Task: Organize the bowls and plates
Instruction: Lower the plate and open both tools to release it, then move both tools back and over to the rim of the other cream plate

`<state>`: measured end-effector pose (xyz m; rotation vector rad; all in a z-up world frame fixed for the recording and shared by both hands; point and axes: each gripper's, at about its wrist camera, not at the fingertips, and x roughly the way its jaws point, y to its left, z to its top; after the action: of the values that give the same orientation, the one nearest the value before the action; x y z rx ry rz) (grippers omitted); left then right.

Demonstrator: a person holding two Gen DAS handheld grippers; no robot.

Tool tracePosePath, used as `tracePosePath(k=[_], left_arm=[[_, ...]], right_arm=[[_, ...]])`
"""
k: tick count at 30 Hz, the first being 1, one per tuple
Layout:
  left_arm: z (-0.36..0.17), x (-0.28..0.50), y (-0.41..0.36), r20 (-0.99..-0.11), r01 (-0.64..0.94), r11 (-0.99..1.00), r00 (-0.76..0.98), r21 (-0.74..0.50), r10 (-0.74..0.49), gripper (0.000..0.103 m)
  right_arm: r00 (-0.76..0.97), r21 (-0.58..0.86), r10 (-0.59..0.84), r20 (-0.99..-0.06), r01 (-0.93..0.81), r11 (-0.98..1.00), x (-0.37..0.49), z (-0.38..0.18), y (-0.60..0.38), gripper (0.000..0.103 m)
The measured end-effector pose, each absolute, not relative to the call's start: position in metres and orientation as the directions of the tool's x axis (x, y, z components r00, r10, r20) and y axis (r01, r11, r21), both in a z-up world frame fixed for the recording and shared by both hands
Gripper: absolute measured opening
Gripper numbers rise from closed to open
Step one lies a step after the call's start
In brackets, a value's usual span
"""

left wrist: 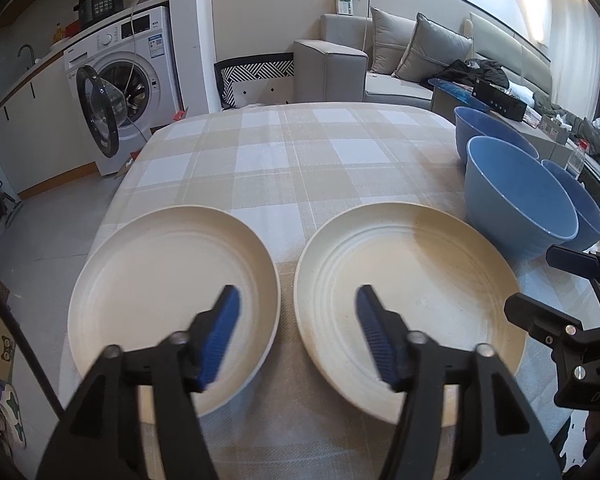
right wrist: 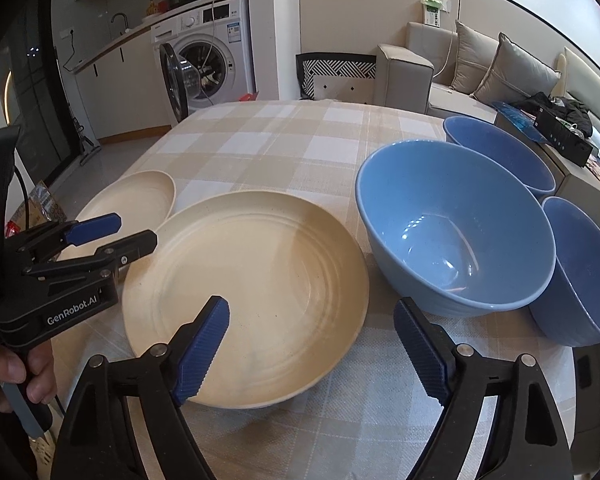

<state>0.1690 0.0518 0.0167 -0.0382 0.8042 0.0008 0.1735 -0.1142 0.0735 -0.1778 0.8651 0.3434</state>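
A: Hovering wide open and empty, the left claw (left wrist: 298, 330) straddles the gap between both plates on the bench (left wrist: 284, 148).

B: Right claw (right wrist: 312, 346), released too, sits nearer the right plate (right wrist: 256, 276); bowls (right wrist: 456, 224) beyond.

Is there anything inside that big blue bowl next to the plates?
No, the nearest blue bowl is empty; only light reflections show on its bare bottom. What is under it is hidden, presumably just the checked tablecloth.

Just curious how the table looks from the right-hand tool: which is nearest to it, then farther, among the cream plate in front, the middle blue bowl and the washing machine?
1. Cream plate, just ahead, slightly left.
2. Middle blue bowl, ahead right.
3. Washing machine, far back left.
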Motion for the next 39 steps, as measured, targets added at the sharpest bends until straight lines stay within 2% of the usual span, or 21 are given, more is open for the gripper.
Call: tracePosePath(k=[1, 2, 6, 8, 16, 39], left_arm=[[0.019, 0.167, 0.053, -0.712, -0.024, 0.999, 0.702, -0.038, -0.01, 0.09], [0.021, 0.164, 0.054, -0.701, -0.036, 0.999, 0.713, -0.04, -0.003, 0.094], [0.027, 0.157, 0.057, -0.688, -0.043, 0.997, 0.725, -0.06, -0.01, 0.097], [0.031, 0.154, 0.059, -0.681, -0.05, 0.997, 0.733, -0.065, -0.008, 0.103], [0.04, 0.143, 0.061, -0.666, -0.054, 0.996, 0.746, -0.077, -0.011, 0.103], [0.066, 0.119, 0.084, -0.626, -0.146, 0.986, 0.778, -0.084, 0.062, 0.103]], right_arm=[[0.603, -0.012, 0.228, -0.764, -0.367, 0.93, 0.173, 0.075, -0.114, 0.087], [0.607, -0.011, 0.23, -0.761, -0.366, 0.93, 0.173, 0.077, -0.114, 0.088], [0.62, -0.001, 0.245, -0.745, -0.369, 0.929, 0.171, 0.083, -0.116, 0.091], [0.628, 0.004, 0.253, -0.736, -0.369, 0.929, 0.17, 0.086, -0.117, 0.092], [0.643, 0.013, 0.272, -0.716, -0.377, 0.926, 0.171, 0.095, -0.12, 0.102], [0.664, 0.025, 0.374, -0.647, -0.472, 0.881, 0.171, 0.135, -0.102, 0.102]])
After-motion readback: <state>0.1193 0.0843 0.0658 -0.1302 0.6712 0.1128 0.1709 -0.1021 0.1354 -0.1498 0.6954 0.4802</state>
